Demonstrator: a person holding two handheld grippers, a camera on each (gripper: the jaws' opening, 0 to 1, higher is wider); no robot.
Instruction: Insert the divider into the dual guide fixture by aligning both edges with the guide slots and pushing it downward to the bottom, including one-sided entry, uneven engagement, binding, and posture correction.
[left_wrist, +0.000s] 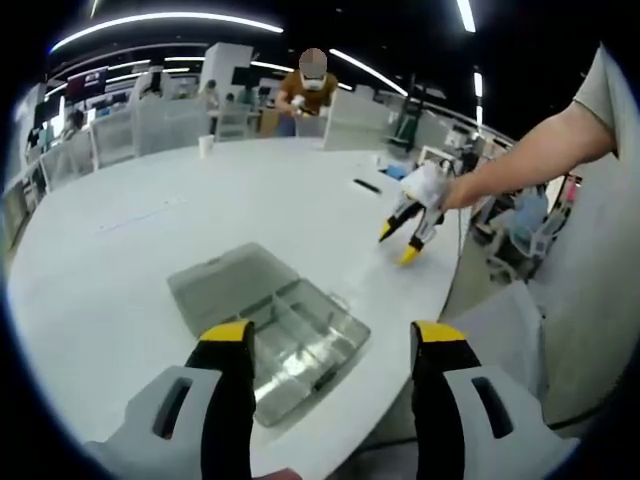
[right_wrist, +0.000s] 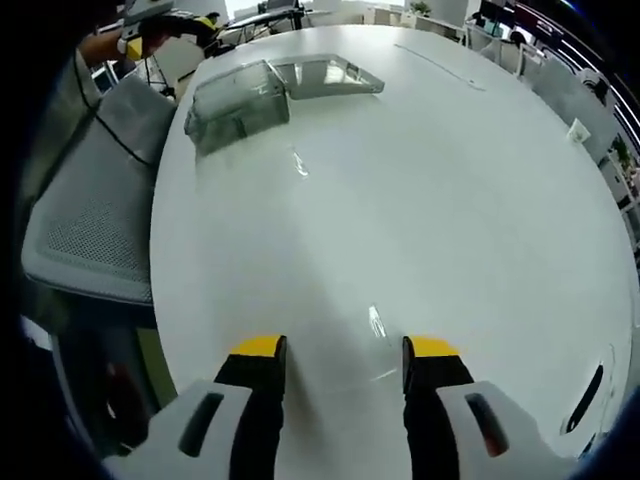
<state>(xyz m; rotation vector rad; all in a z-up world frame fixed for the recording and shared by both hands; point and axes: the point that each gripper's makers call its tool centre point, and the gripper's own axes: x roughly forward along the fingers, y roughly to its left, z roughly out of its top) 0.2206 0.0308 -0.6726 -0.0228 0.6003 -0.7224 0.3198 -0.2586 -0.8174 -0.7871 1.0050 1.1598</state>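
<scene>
A clear plastic organizer box (left_wrist: 268, 325) is lying open near the edge of the white bench (left_wrist: 150, 220), its lid folded back. The left gripper (left_wrist: 333, 345) is hovering just above it, jaws apart and empty. The right gripper (right_wrist: 335, 352) is hanging over bare bench well away, jaws apart, empty.

Most of the white tabletop (right_wrist: 420, 200) is bare, so there's plenty of room to move across the middle and toward the far edge. The one real obstacle is the clear compartment box (left_wrist: 275, 320), lying open right at the near edge with its lid flat beside it. A small dark flat object (left_wrist: 366, 186) sits near the right edge. A grey mesh chair (right_wrist: 95, 215) is parked tight against that near edge, crowding the approach from that side.
</scene>
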